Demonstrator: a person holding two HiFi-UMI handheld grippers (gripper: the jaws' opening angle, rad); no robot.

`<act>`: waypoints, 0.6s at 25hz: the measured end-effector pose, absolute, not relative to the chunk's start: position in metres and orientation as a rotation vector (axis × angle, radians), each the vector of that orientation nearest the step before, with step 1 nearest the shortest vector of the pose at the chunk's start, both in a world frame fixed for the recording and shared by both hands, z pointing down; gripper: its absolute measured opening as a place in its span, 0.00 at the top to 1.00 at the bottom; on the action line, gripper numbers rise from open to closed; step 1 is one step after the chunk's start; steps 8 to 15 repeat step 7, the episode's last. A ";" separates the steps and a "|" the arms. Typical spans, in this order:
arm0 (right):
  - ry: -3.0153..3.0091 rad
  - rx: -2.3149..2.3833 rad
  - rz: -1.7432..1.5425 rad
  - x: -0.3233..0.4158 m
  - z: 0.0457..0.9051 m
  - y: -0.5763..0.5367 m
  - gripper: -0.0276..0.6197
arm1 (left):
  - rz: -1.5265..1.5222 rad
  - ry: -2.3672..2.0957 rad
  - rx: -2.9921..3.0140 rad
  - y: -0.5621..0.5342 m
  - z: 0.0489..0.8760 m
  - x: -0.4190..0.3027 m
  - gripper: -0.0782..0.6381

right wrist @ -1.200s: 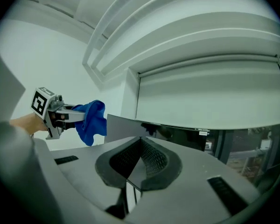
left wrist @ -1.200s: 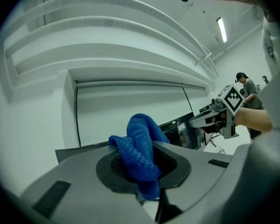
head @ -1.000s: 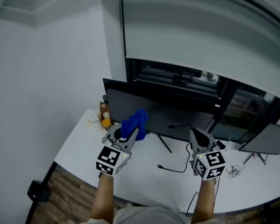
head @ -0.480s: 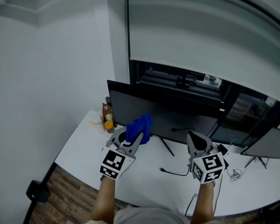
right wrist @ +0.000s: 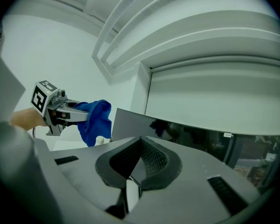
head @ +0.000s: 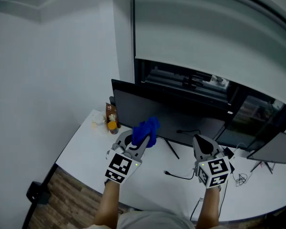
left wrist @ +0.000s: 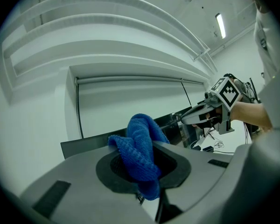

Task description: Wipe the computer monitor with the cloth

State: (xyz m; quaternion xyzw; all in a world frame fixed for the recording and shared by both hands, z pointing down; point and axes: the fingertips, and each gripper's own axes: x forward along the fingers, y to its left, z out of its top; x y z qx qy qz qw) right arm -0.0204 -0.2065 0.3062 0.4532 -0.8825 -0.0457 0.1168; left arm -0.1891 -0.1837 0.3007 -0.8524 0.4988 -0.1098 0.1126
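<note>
A black computer monitor point(head: 167, 113) stands at the back of the white desk point(head: 86, 147), its dark screen facing me. My left gripper point(head: 139, 143) is shut on a bunched blue cloth point(head: 146, 130), held up just in front of the screen's lower left part. The blue cloth point(left wrist: 141, 150) fills the left gripper view between the jaws, and the blue cloth point(right wrist: 94, 120) also shows at the left of the right gripper view. My right gripper point(head: 202, 146) hovers over the desk to the right, shut with nothing in it, pointing at the monitor point(right wrist: 186, 129).
A brown packet point(head: 111, 113) and a small orange-capped bottle point(head: 113, 126) stand at the desk's left, beside the monitor. A black cable point(head: 178, 175) lies on the desk between the grippers. A second monitor point(head: 271, 149) stands at the far right. A window with a lowered blind point(head: 209, 37) is behind.
Both grippers have drifted slightly right and a bit nearer the monitor; the left one still holds the blue cloth by the screen.
</note>
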 end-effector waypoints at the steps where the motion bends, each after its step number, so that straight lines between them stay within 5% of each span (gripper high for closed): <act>1: -2.583 1.327 -0.135 -0.020 0.307 -0.206 0.94 | -0.326 1.465 -2.501 -0.184 0.302 -0.189 0.78; 15: -2.581 1.331 -0.137 -0.022 0.308 -0.209 0.94 | -0.346 1.465 -2.494 -0.186 0.304 -0.191 0.78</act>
